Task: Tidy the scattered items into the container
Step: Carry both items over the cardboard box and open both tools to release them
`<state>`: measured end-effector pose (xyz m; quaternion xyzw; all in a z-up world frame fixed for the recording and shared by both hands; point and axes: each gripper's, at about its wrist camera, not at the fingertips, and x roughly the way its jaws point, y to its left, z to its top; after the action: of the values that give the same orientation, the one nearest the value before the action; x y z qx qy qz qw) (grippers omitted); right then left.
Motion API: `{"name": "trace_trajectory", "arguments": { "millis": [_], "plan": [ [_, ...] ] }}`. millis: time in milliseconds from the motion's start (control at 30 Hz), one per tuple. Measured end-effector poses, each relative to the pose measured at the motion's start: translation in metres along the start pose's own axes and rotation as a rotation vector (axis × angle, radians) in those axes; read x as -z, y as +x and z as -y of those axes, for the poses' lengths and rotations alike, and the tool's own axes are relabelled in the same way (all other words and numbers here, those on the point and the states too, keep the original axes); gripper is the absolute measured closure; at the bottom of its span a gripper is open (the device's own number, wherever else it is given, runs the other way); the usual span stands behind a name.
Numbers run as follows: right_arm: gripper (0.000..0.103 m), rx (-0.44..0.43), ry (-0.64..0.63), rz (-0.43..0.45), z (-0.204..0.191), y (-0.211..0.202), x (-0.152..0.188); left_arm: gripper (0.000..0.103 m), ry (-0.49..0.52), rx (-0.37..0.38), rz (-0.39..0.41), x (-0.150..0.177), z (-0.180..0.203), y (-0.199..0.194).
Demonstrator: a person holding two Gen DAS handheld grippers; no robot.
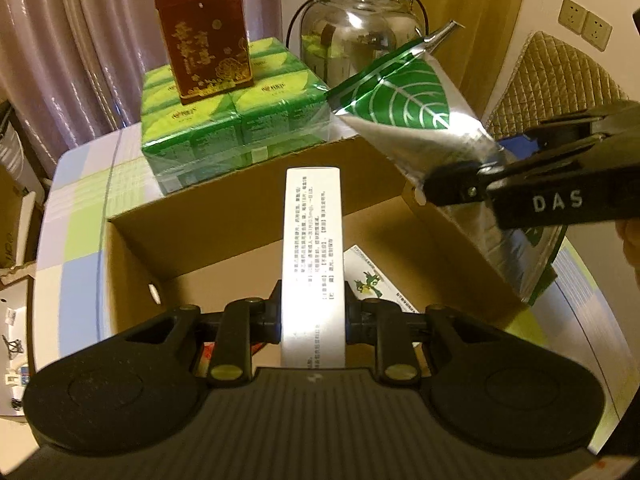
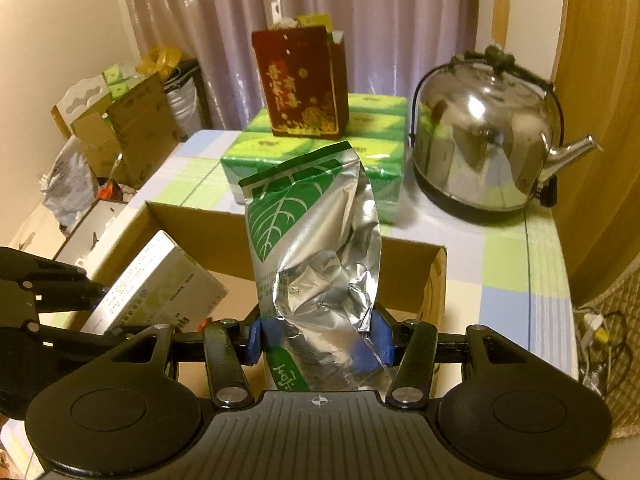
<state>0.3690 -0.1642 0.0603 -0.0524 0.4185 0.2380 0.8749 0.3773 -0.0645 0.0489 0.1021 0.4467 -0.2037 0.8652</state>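
Observation:
An open cardboard box (image 1: 224,208) stands on the checked table; it also shows in the right wrist view (image 2: 208,236). My left gripper (image 1: 313,316) is shut on a white box with printed text (image 1: 313,256) and holds it over the cardboard box; the white box shows at the left of the right wrist view (image 2: 160,288). My right gripper (image 2: 318,338) is shut on a silver foil pouch with a green leaf (image 2: 316,248), held above the box's right side. From the left wrist view the pouch (image 1: 416,120) and right gripper (image 1: 452,188) hang over the box's right wall.
A pack of green cartons (image 1: 236,128) with a dark red carton (image 1: 204,36) on top stands behind the box. A steel kettle (image 2: 484,136) stands at the back right. A white card with a green figure (image 1: 372,276) lies in the box. Clutter and boxes (image 2: 128,132) sit left of the table.

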Motion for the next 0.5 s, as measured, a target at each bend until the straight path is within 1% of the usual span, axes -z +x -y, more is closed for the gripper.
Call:
{"name": "trace_trajectory", "arguments": {
  "millis": [133,167,200,400,500],
  "plan": [
    [0.054,0.006,0.013,-0.012,0.007,0.012,0.004,0.082,-0.030,0.011,-0.005,-0.001,-0.001,0.015],
    [0.054,0.008,0.017,-0.015,0.008,0.015,0.005,0.077,-0.041,0.007,-0.008,-0.001,-0.001,0.019],
    [0.054,0.008,0.022,-0.018,0.010,0.017,0.006,0.076,-0.042,0.003,-0.009,-0.002,-0.002,0.021],
    [0.054,0.002,0.039,-0.032,0.016,0.024,0.012,0.076,-0.018,-0.013,-0.010,0.004,-0.001,0.022],
    [0.054,0.003,0.057,-0.038,0.019,0.026,0.014,0.076,-0.030,-0.016,-0.008,0.007,-0.005,0.020]
  ]
}}
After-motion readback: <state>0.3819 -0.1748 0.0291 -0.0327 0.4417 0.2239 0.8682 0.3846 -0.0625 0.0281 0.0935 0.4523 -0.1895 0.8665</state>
